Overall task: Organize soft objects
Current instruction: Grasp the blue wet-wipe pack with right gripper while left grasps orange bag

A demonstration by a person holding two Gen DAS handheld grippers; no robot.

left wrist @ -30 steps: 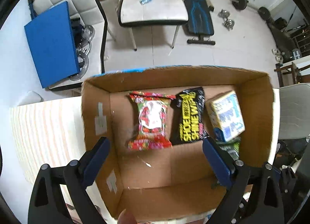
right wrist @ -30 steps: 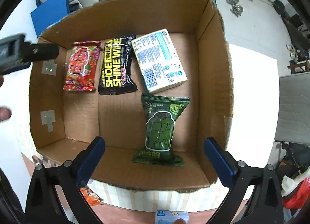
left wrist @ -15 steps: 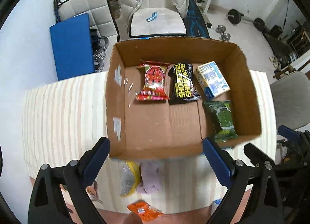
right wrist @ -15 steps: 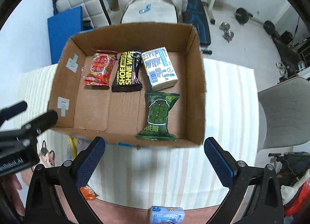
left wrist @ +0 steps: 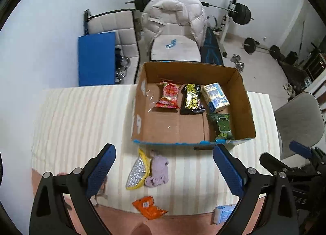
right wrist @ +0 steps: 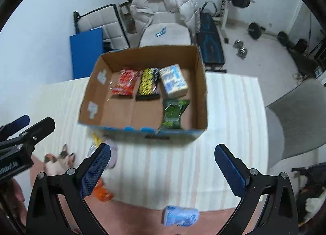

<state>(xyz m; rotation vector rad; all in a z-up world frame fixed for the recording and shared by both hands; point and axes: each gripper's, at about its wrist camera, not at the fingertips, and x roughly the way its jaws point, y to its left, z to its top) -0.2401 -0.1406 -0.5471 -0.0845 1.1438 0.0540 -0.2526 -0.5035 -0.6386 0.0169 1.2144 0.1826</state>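
A: Where are the soft things lying, relative to the fingers?

B: Most are sitting in the cardboard box (left wrist: 246,100) on the striped table (left wrist: 81,117). Along its far side a red snack packet (left wrist: 169,97), a black wipes pack (left wrist: 191,99) and a white-and-blue tissue box (left wrist: 216,97) are lying in a row, and a green snack packet (left wrist: 222,126) is resting by the near right corner.

A: And outside the box?

B: In the left wrist view, a silver-and-yellow pouch (left wrist: 137,172) and a lilac cloth bundle (left wrist: 158,172) are lying touching each other just in front of the box, between the two fingers of the left gripper (left wrist: 163,172) but beyond them, untouched. An orange packet (left wrist: 148,210) is sitting nearer, at the table's edge, and a pale blue tissue pack (left wrist: 223,213) is showing beside the right finger (left wrist: 230,172).

A: How are the grippers standing?

B: Both are spread wide and gripping nothing. The right gripper (right wrist: 162,171) is hovering above the table in front of the box; the blue tissue pack (right wrist: 180,215) is lying near its base between the fingers, and the orange packet (right wrist: 102,192) is peeking out beside its left finger (right wrist: 94,171). That view is blurring, so finer detail is hard to tell.

A: Anything else there?

B: A small cat-like plush (right wrist: 59,160) is lying on the table at the left.
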